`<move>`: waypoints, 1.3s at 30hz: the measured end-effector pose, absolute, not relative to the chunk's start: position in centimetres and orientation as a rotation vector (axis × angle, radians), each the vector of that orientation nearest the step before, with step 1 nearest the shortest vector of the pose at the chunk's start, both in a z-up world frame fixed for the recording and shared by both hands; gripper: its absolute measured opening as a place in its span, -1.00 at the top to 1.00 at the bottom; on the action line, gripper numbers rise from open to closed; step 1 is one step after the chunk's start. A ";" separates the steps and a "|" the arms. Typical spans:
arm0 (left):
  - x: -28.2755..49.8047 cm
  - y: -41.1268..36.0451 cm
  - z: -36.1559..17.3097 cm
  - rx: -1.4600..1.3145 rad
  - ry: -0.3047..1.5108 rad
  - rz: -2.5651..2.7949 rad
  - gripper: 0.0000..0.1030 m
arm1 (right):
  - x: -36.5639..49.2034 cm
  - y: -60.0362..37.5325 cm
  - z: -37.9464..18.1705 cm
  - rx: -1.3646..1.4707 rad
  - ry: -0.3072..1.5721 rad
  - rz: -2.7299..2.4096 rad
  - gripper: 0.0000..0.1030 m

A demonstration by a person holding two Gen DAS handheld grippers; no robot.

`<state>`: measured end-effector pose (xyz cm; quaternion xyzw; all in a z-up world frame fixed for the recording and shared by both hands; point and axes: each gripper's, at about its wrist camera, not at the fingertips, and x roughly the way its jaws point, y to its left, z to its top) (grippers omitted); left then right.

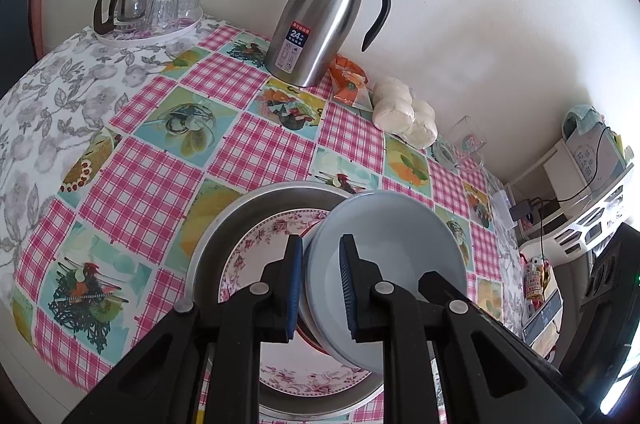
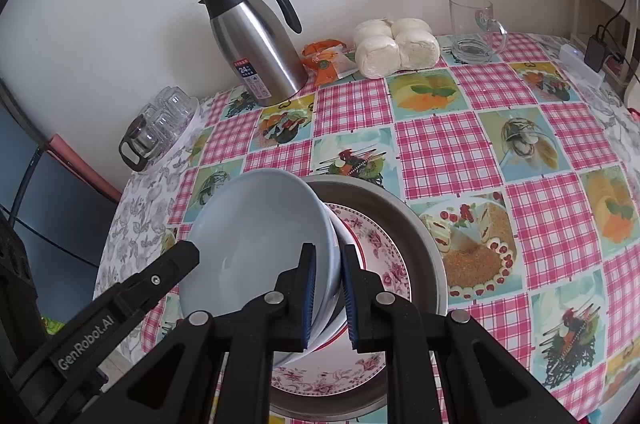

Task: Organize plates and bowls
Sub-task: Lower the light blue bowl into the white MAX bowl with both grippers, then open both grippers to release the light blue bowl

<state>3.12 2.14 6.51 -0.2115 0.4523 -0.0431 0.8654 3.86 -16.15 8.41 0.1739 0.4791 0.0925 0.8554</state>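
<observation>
Round metal basin (image 1: 212, 244) at near edge of tabletop; pink floral plate (image 1: 256, 244) held inside. Pale blue bowl (image 1: 384, 236), stacked on white red-rimmed bowl (image 2: 347, 320), tilted over plate, rims clamped by left gripper (image 1: 320, 288) and right gripper (image 2: 329, 294). "GenRobot.AI" read in right view only. Steel jug (image 1: 316, 23) labelled "24".

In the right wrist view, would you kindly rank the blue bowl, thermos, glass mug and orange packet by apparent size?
1. Blue bowl, though nearest the camera
2. Thermos
3. Glass mug
4. Orange packet, close to the mug; unsure
</observation>
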 end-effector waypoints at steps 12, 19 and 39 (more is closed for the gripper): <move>3.2 2.2 6.5 -0.439 0.948 -0.093 0.64 | 3.6 -16.9 9.1 0.360 0.981 0.166 0.45; 3.2 2.5 6.6 -0.442 0.951 -0.076 0.29 | 3.6 -16.7 9.2 0.322 0.980 0.171 0.05; 0.5 4.4 6.8 -0.360 0.910 0.120 -0.93 | 2.1 -17.8 9.1 0.258 0.943 0.146 -1.00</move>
